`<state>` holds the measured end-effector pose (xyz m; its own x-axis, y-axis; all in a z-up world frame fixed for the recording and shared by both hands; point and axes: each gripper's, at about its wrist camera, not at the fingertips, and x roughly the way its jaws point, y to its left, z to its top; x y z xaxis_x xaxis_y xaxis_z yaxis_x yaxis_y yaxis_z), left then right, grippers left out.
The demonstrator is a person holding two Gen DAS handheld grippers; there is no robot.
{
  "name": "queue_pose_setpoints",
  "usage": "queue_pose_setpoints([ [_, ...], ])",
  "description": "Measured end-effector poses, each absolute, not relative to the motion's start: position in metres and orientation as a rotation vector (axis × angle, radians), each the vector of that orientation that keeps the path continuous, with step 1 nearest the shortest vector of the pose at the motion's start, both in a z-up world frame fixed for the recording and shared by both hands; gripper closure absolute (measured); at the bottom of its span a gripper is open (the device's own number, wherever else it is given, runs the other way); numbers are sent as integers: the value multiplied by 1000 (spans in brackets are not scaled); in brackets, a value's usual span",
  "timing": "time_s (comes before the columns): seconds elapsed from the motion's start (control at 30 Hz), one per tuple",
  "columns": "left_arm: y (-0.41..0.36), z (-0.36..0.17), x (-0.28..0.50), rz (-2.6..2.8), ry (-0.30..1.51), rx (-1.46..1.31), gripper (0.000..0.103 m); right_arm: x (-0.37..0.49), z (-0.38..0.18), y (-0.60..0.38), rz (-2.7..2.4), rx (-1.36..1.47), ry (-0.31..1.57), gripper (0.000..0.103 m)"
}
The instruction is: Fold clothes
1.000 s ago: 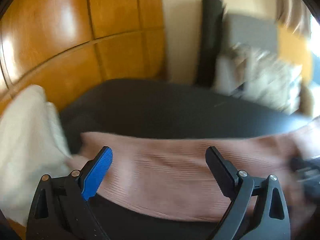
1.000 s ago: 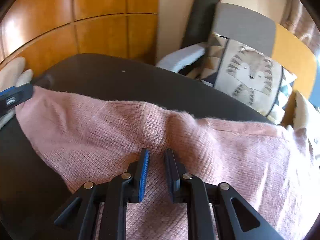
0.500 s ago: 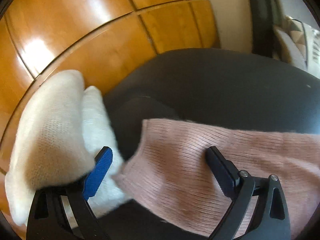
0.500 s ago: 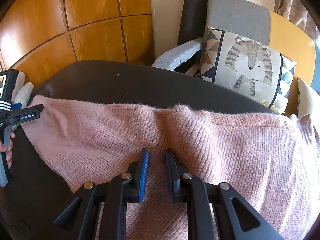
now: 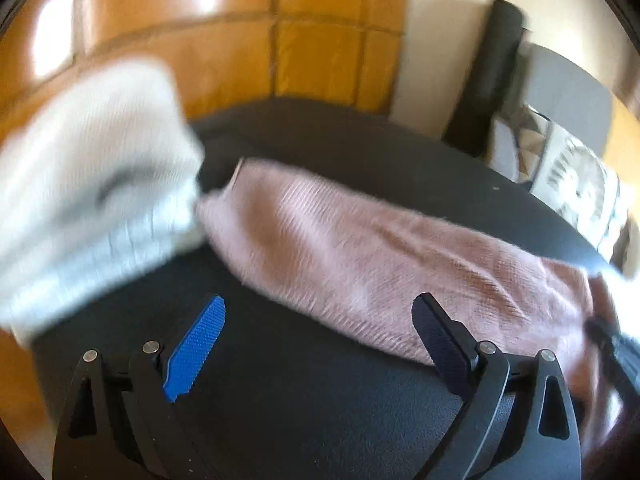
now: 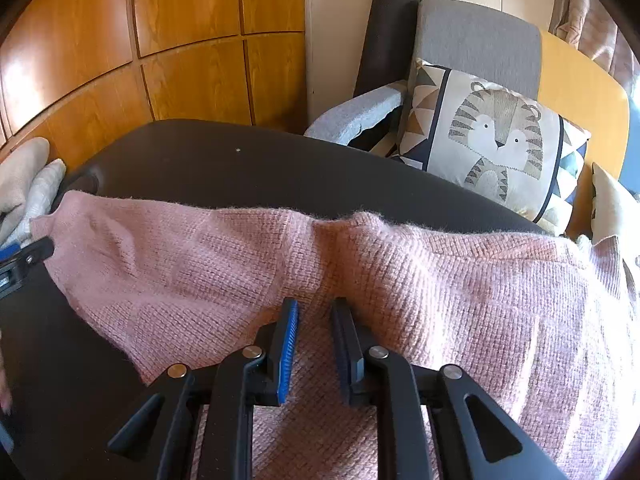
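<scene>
A pink sweater (image 6: 360,272) lies spread across a black table (image 6: 240,168), filling the lower right of the right wrist view. The right gripper (image 6: 314,312) sits at bottom centre, its jaws narrow and just easing apart, with knit bunched between them. In the blurred left wrist view the left gripper (image 5: 320,320) stands wide and empty over bare table, the sweater's end beyond it, white clothes (image 5: 88,184) at left.
</scene>
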<state>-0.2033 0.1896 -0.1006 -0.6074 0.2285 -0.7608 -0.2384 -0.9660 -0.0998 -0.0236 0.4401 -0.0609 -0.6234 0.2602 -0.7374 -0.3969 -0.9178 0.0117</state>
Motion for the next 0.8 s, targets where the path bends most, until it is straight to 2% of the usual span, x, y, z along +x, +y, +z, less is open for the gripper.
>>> queue_pose_setpoints([
  [0.17,172,-103,-213,2566,-138,-1298,6,-23,-60,442,2541,-1111,267,85],
  [0.27,155,-103,-210,2544,-227,-1272,6,-23,-56,451,2574,-1142,371,77],
  [0.43,118,-105,-206,2532,-465,-1204,6,12,-35,457,2512,-1156,385,77],
  [0.67,123,-100,-212,2561,-530,-1234,6,114,-21,471,2394,-1105,214,77],
  [0.8,134,-99,-222,2588,-510,-1252,6,157,-36,479,2252,-1101,87,77],
])
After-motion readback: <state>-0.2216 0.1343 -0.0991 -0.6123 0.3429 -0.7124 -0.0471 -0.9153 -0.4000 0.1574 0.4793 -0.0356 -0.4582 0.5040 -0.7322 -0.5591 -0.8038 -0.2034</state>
